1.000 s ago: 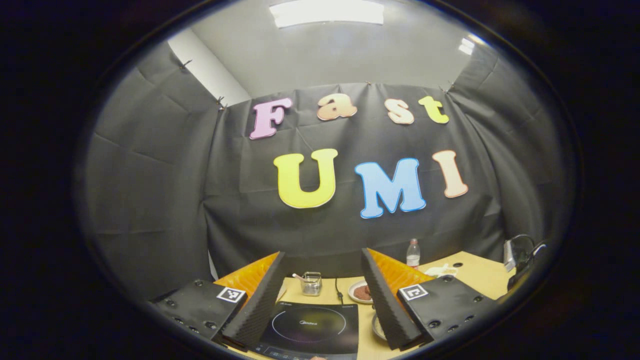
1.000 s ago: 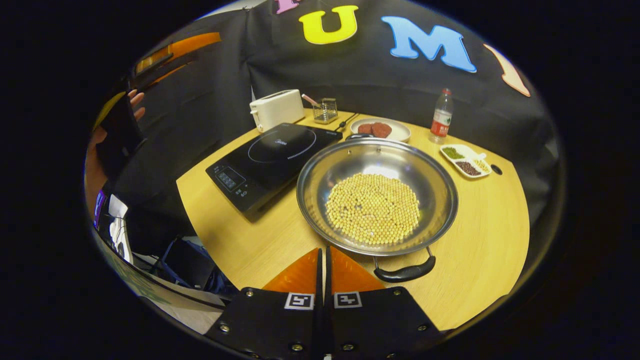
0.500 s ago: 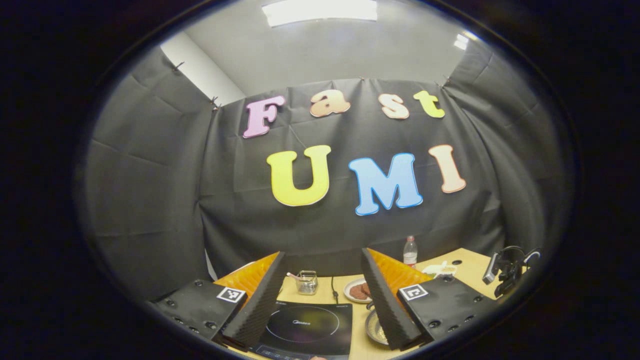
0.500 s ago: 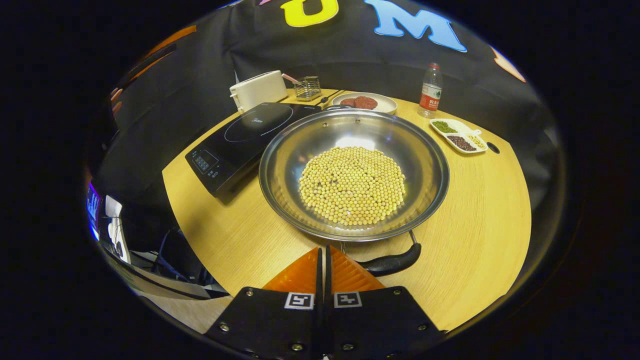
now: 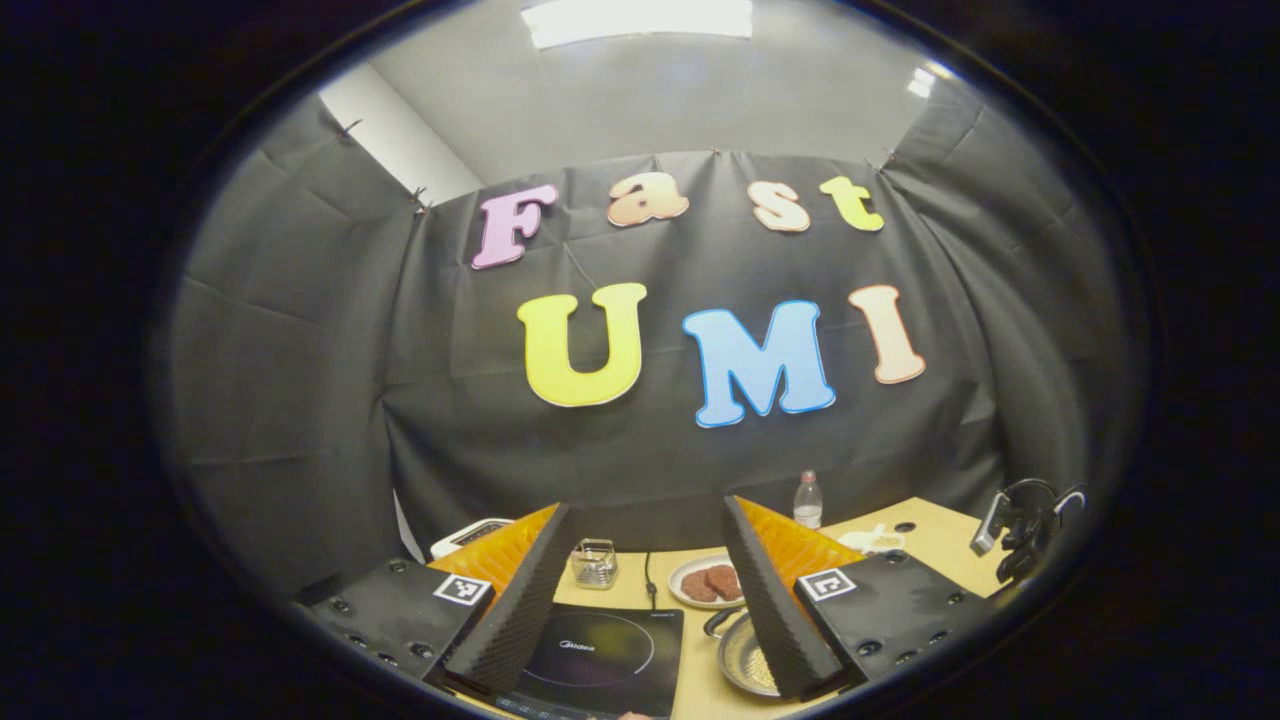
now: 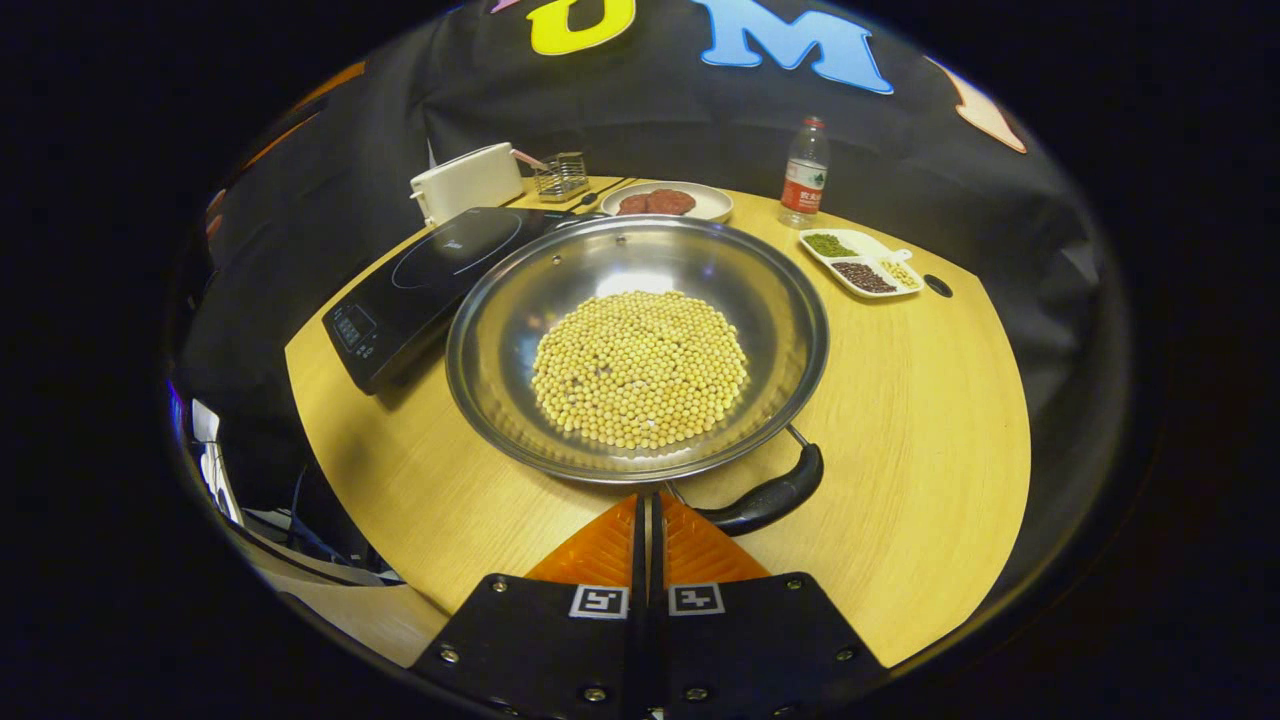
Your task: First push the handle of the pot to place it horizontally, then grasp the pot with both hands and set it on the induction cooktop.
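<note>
Round steel pot (image 6: 637, 345) of yellow beans beside black induction cooktop (image 6: 425, 280); we hold right gripper (image 6: 648, 510) closed at black pot handle (image 6: 765, 497), left gripper (image 5: 645, 590) wide.

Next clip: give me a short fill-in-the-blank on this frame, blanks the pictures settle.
1. The pot holds a layer of pale ____.
2. The right gripper is ____.
3. The pot stands on the ____, beside the cooktop.
4. The left gripper is ____.

Missing words: beans; shut; table; open

Left claw (image 5: 645, 600) agape — right claw (image 6: 650, 525) closed
</note>
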`<state>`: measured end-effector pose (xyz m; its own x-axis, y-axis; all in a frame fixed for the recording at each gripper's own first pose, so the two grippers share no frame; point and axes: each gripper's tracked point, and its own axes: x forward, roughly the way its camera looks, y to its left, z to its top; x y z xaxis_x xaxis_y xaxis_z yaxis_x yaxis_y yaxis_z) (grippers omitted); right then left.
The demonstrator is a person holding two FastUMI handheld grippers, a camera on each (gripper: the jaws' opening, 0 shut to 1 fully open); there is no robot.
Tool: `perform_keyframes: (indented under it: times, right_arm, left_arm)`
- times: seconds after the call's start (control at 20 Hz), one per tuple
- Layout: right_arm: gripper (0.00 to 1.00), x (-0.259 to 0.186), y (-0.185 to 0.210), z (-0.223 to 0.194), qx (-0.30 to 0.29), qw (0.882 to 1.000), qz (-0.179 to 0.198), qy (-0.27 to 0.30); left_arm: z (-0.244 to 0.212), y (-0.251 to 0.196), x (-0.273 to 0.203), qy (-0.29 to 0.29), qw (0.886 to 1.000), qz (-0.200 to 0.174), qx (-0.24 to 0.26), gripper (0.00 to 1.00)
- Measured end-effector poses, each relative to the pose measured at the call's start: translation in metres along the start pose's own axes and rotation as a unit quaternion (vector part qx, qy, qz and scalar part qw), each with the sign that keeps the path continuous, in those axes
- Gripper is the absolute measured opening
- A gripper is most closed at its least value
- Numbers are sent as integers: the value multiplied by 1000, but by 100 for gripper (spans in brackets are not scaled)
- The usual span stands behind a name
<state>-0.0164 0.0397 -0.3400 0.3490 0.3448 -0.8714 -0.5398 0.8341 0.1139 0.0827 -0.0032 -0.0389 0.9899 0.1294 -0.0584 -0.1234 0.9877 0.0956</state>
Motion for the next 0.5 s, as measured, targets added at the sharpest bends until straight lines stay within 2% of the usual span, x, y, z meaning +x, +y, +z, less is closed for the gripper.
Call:
perform_keyframes:
  times: [0.05,0.5]
  right_arm:
    - [0,0,-6,0,2,1000,-5,-1]
    - [0,4,-54,11,15,999,-33,-14]
  left_arm:
    - [-2,-1,1,0,1000,1,0,99]
    - [-9,-19,6,7,1000,5,3,99]
